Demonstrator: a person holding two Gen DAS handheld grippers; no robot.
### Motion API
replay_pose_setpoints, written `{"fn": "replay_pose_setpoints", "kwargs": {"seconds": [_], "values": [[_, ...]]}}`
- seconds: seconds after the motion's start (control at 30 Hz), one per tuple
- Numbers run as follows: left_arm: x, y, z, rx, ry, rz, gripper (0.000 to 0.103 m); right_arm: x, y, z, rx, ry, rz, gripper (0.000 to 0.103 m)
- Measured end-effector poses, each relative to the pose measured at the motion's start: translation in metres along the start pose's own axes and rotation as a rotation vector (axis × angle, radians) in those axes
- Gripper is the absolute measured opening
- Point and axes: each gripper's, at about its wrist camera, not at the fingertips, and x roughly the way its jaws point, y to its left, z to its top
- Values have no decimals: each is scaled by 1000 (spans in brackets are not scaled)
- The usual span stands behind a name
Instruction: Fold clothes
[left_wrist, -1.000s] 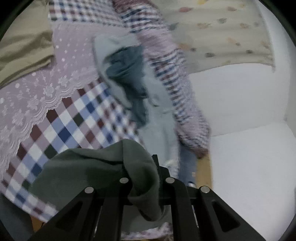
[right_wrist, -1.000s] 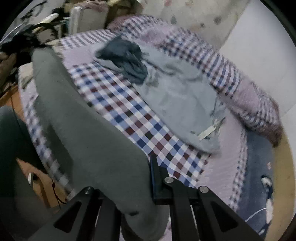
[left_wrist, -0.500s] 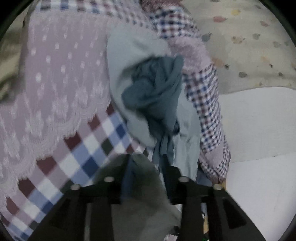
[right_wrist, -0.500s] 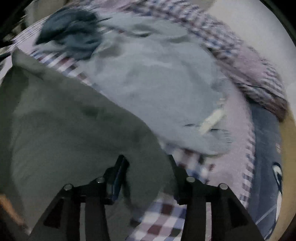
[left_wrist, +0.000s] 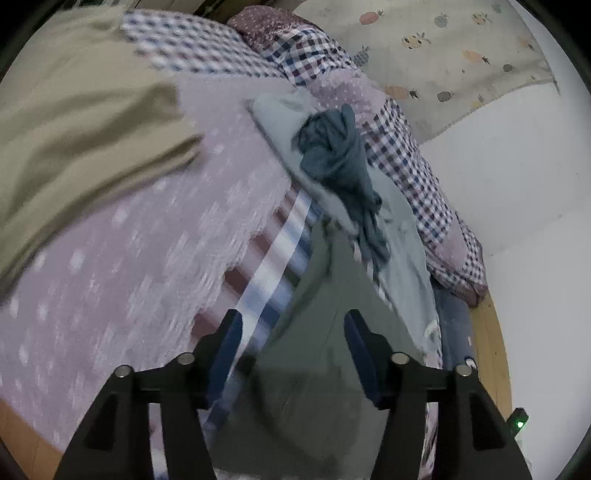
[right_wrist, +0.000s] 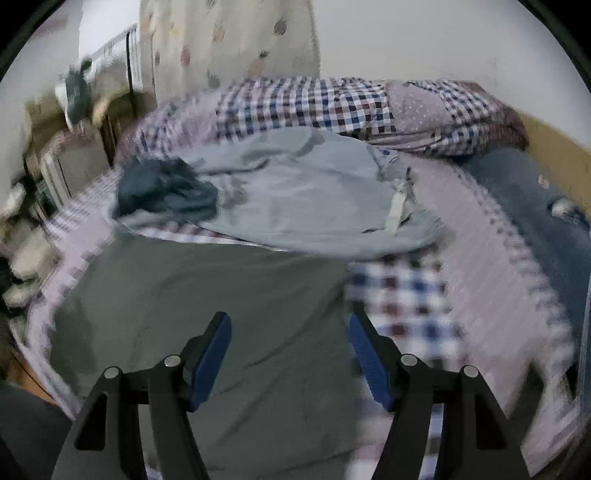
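Observation:
A grey-green garment (right_wrist: 207, 306) lies spread flat on the checked bedspread (right_wrist: 402, 295). My right gripper (right_wrist: 290, 332) hovers open just above it, nothing between its blue pads. In the left wrist view the same garment (left_wrist: 332, 354) stretches away under my left gripper (left_wrist: 291, 332), which is open too. Beyond lie a light blue-grey garment (right_wrist: 295, 199) and a crumpled dark teal one (right_wrist: 166, 188); the teal one (left_wrist: 340, 158) sits on the light one (left_wrist: 402, 236).
A rolled checked quilt (right_wrist: 332, 107) runs along the far side of the bed by the white wall. An olive cloth (left_wrist: 74, 122) covers the left of the bed. A fruit-print sheet (left_wrist: 461, 55) hangs on the wall. Cluttered furniture (right_wrist: 74, 122) stands at far left.
Both grippers held the grey-green garment a second ago. They have since opened and let it go, and it now lies spread on the bed.

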Motion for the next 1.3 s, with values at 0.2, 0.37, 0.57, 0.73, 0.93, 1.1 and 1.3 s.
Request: {"fn": "replay_pose_setpoints", "kwargs": {"seconds": [0.2,0.37,0.57,0.73,0.93,1.1,1.3], "values": [[-6,30,-53,-119,34,-22,63,-6,42,-42,127,-124,169,70],[-1,41,-77,-166,56,-31,63,12,79,-69,82,-75,239,70],[10,42,-84,-177,51,-90,63,24,114,-78,5,-52,327,70],[9,36,-80,-160,26,-228,63,29,159,-91,-182,-44,328,70],[3,44,-80,-185,14,-255,63,37,210,-115,-373,-16,344,70],[2,51,-77,-216,40,-289,59,37,236,-125,-470,-34,339,70],[-8,47,-74,-213,46,-434,57,36,292,-144,-668,-96,371,70]]}}
